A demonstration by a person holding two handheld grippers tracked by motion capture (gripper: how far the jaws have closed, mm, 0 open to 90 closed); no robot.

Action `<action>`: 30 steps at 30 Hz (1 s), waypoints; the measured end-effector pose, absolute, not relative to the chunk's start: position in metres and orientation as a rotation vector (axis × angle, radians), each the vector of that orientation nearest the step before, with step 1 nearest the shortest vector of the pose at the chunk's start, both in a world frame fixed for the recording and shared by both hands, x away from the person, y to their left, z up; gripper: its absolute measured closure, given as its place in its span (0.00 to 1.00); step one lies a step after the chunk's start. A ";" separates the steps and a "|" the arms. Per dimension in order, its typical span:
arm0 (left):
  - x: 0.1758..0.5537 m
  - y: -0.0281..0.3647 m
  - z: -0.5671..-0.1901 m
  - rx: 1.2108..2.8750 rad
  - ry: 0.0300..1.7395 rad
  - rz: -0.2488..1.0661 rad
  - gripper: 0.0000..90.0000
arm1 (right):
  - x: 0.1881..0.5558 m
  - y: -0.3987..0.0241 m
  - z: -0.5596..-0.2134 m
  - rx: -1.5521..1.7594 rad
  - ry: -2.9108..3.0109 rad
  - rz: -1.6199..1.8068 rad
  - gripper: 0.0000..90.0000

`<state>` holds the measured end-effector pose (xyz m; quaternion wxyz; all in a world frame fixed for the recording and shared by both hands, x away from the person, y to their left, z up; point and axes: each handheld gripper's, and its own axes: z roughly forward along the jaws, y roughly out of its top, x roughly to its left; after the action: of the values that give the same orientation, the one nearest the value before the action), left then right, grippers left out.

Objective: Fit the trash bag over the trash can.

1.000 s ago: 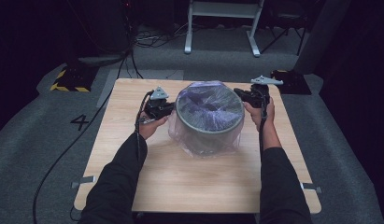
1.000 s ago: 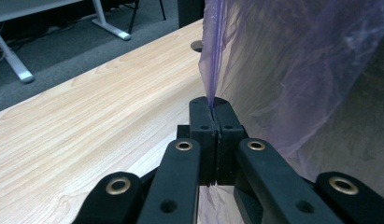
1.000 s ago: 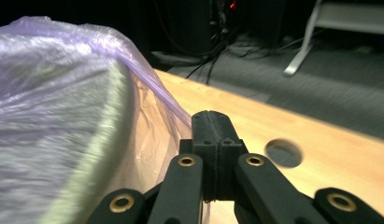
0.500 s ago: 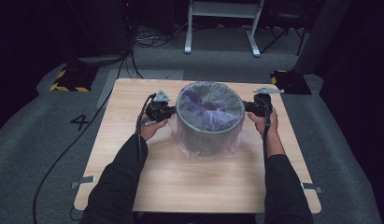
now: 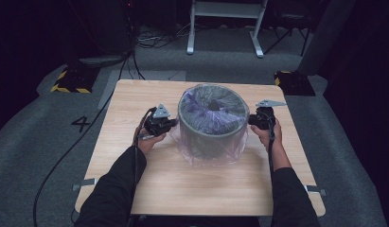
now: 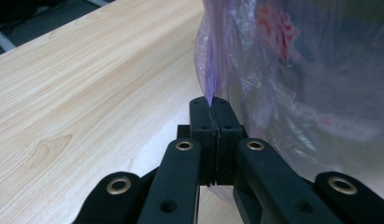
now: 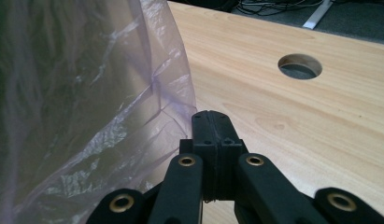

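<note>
High view puts the bin point(image 5: 212, 124), a round grey can standing upright, just above the middle of the frame, with a thin purple bag point(image 5: 210, 153) pulled over its rim and hanging down its wall to the table point(image 5: 135, 189). The bag's skirt flares out at the bottom and lies crumpled on the wood. The left gripper point(image 5: 169, 126) sits just left of the bin, the right gripper point(image 5: 252, 120) just right of it, so the can stands squarely between them, about equally near to each. Any downward tug, I judge, has to run straight along the can's upright wall on both sides at once.

In the left gripper view the jaws are clamped tight on a pinched fold of the bag point(image 6: 236, 70), the film running up from their tips. The right gripper view shows its jaws likewise pressed together, with the bag's edge point(image 7: 171, 107) reaching their tips; film seems caught there.

A round hole point(image 7: 300, 66) pierces the pale wooden tabletop. Grey carpet point(image 5: 36, 142), cables and a white frame fill the dark room beyond.
</note>
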<state>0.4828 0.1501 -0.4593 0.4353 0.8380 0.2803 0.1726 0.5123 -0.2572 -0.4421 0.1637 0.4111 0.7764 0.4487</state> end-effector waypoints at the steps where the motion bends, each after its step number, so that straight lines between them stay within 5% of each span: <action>1: 0.481 0.150 -0.459 2.090 0.694 0.432 0.99 | 0.511 -0.257 -0.444 1.171 2.215 1.279 1.00; 8: 0.478 0.155 -0.468 2.114 0.709 0.437 0.95 | 0.513 -0.260 -0.457 1.213 2.233 1.248 1.00; 15: 0.473 0.164 -0.467 2.091 0.730 0.453 0.81 | 0.516 -0.265 -0.465 1.256 2.234 1.213 1.00; 18: 0.468 0.168 -0.464 2.084 0.742 0.474 0.71 | 0.517 -0.266 -0.468 1.275 2.233 1.183 0.99; 23: 0.454 0.177 -0.451 2.048 0.724 0.533 0.39 | 0.517 -0.271 -0.468 1.306 2.205 1.166 0.95; 30: 0.425 0.184 -0.433 2.069 0.674 0.523 0.22 | 0.511 -0.285 -0.451 1.312 2.102 1.247 0.64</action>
<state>0.4252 0.1841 -0.4335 0.4368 0.8317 0.2709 0.2101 0.5107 -0.2846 -0.4514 0.1830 0.4649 0.7450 0.4419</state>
